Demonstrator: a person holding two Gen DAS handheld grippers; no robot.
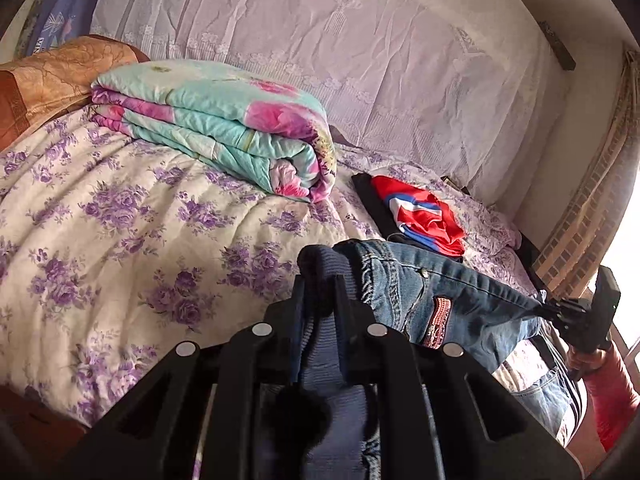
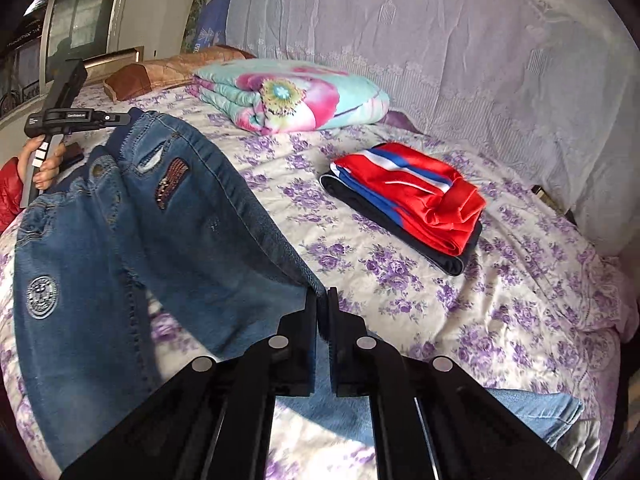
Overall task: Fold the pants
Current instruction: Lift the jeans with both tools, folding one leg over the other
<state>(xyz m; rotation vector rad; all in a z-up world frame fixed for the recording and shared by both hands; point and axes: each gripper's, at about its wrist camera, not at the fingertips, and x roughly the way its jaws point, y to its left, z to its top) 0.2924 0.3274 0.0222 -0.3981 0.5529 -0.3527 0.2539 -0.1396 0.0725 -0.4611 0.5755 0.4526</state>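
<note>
Blue denim pants [image 2: 180, 224] with a navy ribbed waistband hang stretched above the bed between my two grippers. In the left wrist view my left gripper [image 1: 320, 284] is shut on the waistband [image 1: 320, 264], and the denim [image 1: 440, 292] runs off to the right. There my right gripper [image 1: 538, 306], held by a hand in a red sleeve, pinches the fabric. In the right wrist view my right gripper [image 2: 322, 294] is shut on the pants' side edge. The left gripper [image 2: 128, 119] grips the waistband at upper left. A pant leg [image 2: 532, 408] lies on the bed below.
The bed has a sheet with purple flowers [image 2: 460, 300]. A folded floral quilt [image 2: 292, 96] lies at the back, with a brown pillow [image 1: 52, 76] beside it. A folded red, white and blue garment [image 2: 412, 196] rests on a dark one. A lace curtain [image 1: 360, 60] covers the wall.
</note>
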